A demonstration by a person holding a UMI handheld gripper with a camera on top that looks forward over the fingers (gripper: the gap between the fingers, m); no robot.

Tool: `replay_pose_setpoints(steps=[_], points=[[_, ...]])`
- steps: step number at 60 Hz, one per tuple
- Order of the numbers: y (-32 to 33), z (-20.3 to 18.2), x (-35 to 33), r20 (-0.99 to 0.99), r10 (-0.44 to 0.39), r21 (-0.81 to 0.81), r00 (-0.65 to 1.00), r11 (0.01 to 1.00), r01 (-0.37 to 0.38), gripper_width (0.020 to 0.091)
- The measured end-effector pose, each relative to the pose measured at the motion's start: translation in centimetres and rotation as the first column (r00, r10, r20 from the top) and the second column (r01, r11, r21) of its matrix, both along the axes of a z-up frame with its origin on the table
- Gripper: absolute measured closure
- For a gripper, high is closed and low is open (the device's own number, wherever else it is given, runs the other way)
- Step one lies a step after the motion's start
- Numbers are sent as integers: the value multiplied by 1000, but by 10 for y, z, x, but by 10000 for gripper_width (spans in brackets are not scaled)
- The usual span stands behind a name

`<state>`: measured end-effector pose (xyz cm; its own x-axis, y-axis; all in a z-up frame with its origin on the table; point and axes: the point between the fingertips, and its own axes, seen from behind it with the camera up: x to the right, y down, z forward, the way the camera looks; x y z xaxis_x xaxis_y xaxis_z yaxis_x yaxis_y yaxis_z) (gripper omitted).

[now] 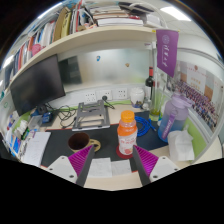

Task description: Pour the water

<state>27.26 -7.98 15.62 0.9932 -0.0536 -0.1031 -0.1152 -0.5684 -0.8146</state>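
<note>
An orange-capped bottle (pixel 126 134) with a white and orange label stands upright on the desk, just ahead of my right finger. A dark mug (pixel 79 143) with a magenta inside stands left of it, just beyond my left finger. My gripper (pixel 109 164) is open, its purple pads (pixel 68 162) spread wide with nothing between them. White paper sheets (pixel 98 168) lie on the desk between the fingers.
A monitor (pixel 38 82) stands at the back left, with a wire tray (pixel 90 112) behind the mug. A dark wine bottle (pixel 151 85) and a translucent jug (pixel 174 116) stand at the right, with a white box (pixel 181 148) near them. Bookshelves (pixel 90 25) run overhead.
</note>
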Motion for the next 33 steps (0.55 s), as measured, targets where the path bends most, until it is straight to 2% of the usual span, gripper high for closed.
replay_pose_setpoints(steps=[5, 17, 33], points=[[-4, 23, 5, 44, -1, 7, 999, 1000, 1, 325], [-19, 57, -4, 68, 69, 20, 995, 997, -71, 320], [-28, 75, 5, 111, 50, 26, 993, 998, -53, 324]])
